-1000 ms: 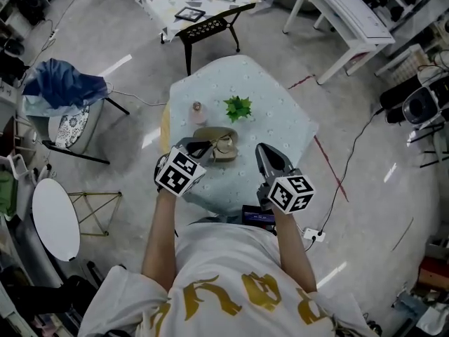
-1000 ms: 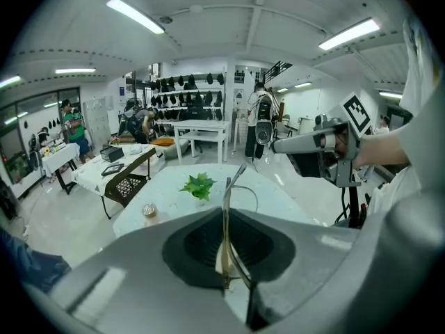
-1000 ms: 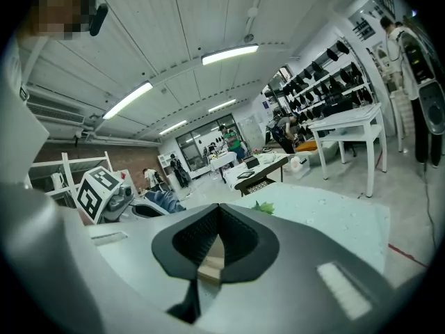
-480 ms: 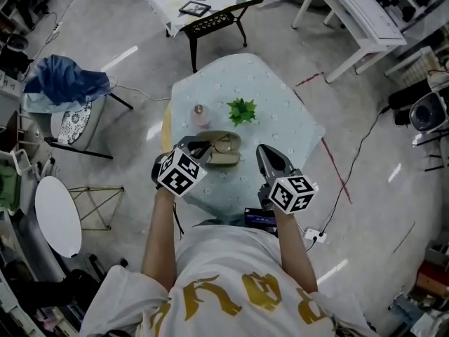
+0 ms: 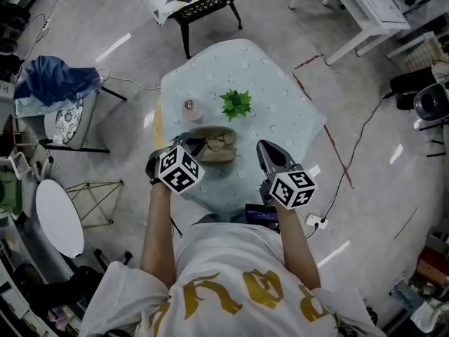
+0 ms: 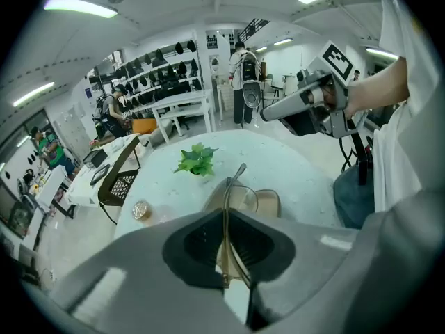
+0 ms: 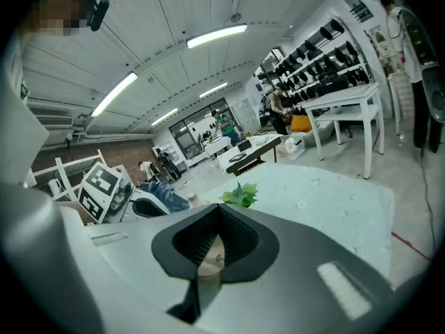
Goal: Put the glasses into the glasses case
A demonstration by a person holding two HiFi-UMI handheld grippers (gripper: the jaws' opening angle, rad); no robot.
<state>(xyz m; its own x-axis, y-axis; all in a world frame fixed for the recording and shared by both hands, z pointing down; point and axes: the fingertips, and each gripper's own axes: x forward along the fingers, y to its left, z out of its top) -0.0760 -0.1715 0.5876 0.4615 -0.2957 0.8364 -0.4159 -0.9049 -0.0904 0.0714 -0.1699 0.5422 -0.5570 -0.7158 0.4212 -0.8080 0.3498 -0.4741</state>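
So far I judge the job about half done: the glasses (image 6: 240,195) are in my grip and brought to the glasses case (image 5: 209,154), but not yet let go into it. My left claw (image 5: 194,146) is pressed together on the thin wire frame. In the left gripper view a side arm of the frame runs straight up between the jaws, and one lens hangs out past the tips over the tan hollow of the case. That case lies open on the pale counter (image 5: 284,114), on the side nearest me, with a small green plant (image 5: 236,105) just beyond it and a little round jar (image 5: 189,108) off to the left of the plant. From the head view the lenses sit over the inside of the case. Whether they already touch the lining or hang just above it I cannot tell from either angle. My right claw (image 5: 265,153) hovers just beside the case on its right with its jaws pressed together. The right gripper view shows nothing pinched between them, only a sliver of the tan case past the tips. What is left, as I read it, is to lower the frame until it rests flat in the hollow, release the left jaws, draw that claw clear without dragging the arm of the frame back out, and then perhaps fold the lid over. The right claw looks well placed to steady the case or push the lid. The risk I see is the frame catching on the rim as I let go.
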